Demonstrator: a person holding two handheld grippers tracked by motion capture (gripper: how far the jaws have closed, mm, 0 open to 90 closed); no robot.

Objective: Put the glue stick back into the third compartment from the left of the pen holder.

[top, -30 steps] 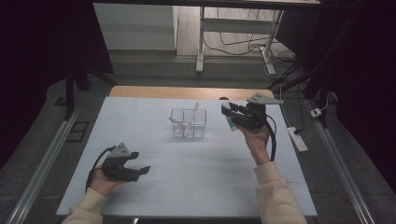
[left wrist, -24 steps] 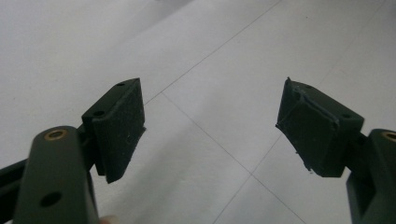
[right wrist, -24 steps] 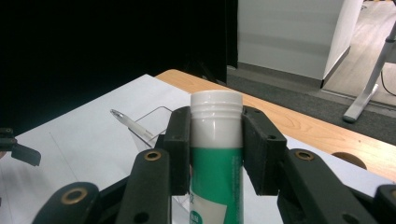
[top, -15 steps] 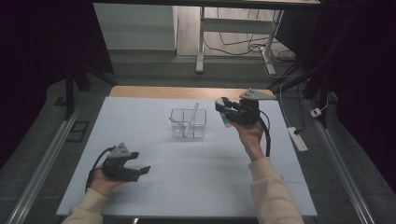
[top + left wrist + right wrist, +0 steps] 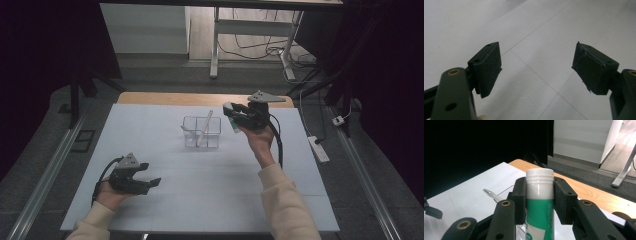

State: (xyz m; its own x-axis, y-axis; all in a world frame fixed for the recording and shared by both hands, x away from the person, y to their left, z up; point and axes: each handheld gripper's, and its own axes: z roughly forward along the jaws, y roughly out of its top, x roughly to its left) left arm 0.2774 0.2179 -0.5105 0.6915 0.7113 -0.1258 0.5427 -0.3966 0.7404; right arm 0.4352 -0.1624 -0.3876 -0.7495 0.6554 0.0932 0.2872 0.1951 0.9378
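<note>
Currently one green-and-white tube (image 5: 539,202), white cap pointing forward along the fingers, sits clamped in the right gripper (image 5: 235,116) beside one clear organizer (image 5: 201,132); the left gripper (image 5: 536,68) gapes empty over the tabletop (image 5: 150,130).

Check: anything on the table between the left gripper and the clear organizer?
Nothing: in the high view, bare white table runs from the left gripper to the clear organizer. The left gripper view shows bare surface between its open fingers.

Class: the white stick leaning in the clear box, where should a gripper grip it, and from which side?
Grip the white stick at its upper end, coming from above. That end leans out past the clear box rim, while the walls enclose the lower part.
</note>
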